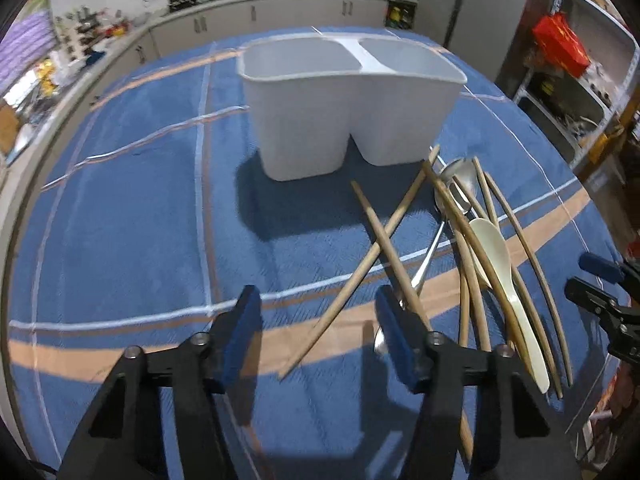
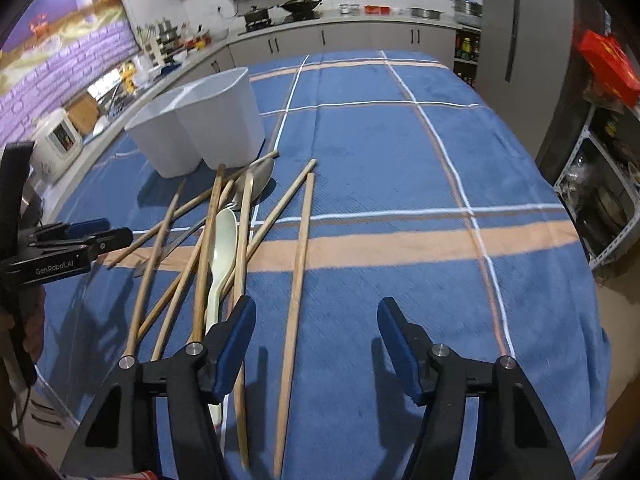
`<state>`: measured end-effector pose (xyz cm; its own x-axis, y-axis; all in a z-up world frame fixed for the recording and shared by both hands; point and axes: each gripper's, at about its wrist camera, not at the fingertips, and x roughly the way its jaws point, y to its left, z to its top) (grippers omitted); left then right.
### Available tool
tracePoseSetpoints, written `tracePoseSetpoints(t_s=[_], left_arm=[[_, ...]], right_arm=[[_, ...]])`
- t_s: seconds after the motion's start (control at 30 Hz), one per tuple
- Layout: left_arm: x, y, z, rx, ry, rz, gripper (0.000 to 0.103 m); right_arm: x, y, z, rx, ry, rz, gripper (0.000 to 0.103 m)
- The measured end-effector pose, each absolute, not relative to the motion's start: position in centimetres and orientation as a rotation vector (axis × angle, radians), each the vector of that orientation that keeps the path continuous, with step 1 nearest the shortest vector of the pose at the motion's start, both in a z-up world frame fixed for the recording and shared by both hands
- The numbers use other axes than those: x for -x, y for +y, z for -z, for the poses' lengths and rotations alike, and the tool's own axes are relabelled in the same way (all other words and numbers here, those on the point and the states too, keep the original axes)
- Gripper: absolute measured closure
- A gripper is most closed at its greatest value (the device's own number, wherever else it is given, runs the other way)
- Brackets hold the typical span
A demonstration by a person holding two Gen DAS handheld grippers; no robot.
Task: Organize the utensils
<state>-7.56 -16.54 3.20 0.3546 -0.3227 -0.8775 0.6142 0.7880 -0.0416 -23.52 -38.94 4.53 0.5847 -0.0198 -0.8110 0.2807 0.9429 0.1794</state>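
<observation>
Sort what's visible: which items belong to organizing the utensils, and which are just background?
Job: wooden chopsticks, cream plastic spoon, metal spoons, white two-compartment holder.
Background: blue plaid tablecloth, counter cookware, red box.

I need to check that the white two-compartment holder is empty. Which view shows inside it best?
The left wrist view: the holder faces the camera with both openings and the divider visible, nothing sticking out. The right wrist view shows it from the side, mostly outer walls.
</observation>
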Motion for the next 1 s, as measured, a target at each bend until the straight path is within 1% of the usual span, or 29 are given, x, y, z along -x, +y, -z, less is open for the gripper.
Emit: tracePoseSetpoints(t_s=[0.1,0.17,0.23,0.3,0.33,0.37,0.4,0.47,0.5,0.53,0.57,0.6,0.63,0.83,1.0], left_arm=[[7.2,-17.6,-2.1,-0.354,1.06,0.684,0.046],[7.1,-18.0,-1.5,-0.374,1.077,0.715,0.046],[7.4,-18.3,-1.4,-0.409,1.056,0.729,0.047],[7.3,-18.5,-1.6,-0.416,1.054,0.746,0.054],[7.2,-18.5,-1.7,-0.412,1.057,0.75,0.064],[7.1,-18.6,-1.8,-0.415,1.056,0.743,0.081],[6.9,-18.6,-1.9,-0.42,1.056,0.733,0.091],[6.7,-18.6,-2.1,-0.394,1.08,0.732,0.092],[6.9,-18.5,-2.1,-0.381,1.085,0.731,0.092],[7.1,-18.4,-2.1,-0.376,1.086,0.724,0.092],[7.2,-18.3,-2.2,-0.372,1.09,0.719,0.092],[7.2,-18.2,-2.2,-0.362,1.097,0.716,0.092],[7.3,-18.1,-2.2,-0.341,1.113,0.715,0.093],[9.2,-15.5,-2.2,-0.244,1.173,0.688,0.094],[12.2,-11.0,-2.1,-0.16,1.221,0.646,0.097]], right_arm=[[22.1,-38.8,-4.1,-0.287,0.956,0.171,0.036],[21.1,-38.7,-3.7,-0.264,0.98,0.172,0.039],[20.4,-38.5,-3.4,-0.248,0.995,0.177,0.044],[19.8,-38.4,-2.9,-0.24,1.011,0.183,0.047],[19.6,-38.4,-2.8,-0.237,1.018,0.189,0.048],[19.4,-38.4,-2.7,-0.229,1.018,0.198,0.049],[19.3,-38.5,-2.7,-0.225,1.019,0.201,0.05],[18.8,-38.3,-2.7,-0.205,1.026,0.215,0.055],[18.5,-38.2,-2.6,-0.189,1.03,0.223,0.062],[18.2,-38.0,-2.7,-0.167,1.033,0.233,0.074],[18.0,-37.8,-2.7,-0.16,1.032,0.23,0.08],[17.8,-37.8,-2.8,-0.16,1.034,0.234,0.092],[17.7,-37.8,-2.8,-0.159,1.039,0.24,0.095],[19.8,-38.4,-2.9,-0.207,1.062,0.228,0.096],[23.9,-39.1,-3.0,-0.248,1.082,0.233,0.096]])
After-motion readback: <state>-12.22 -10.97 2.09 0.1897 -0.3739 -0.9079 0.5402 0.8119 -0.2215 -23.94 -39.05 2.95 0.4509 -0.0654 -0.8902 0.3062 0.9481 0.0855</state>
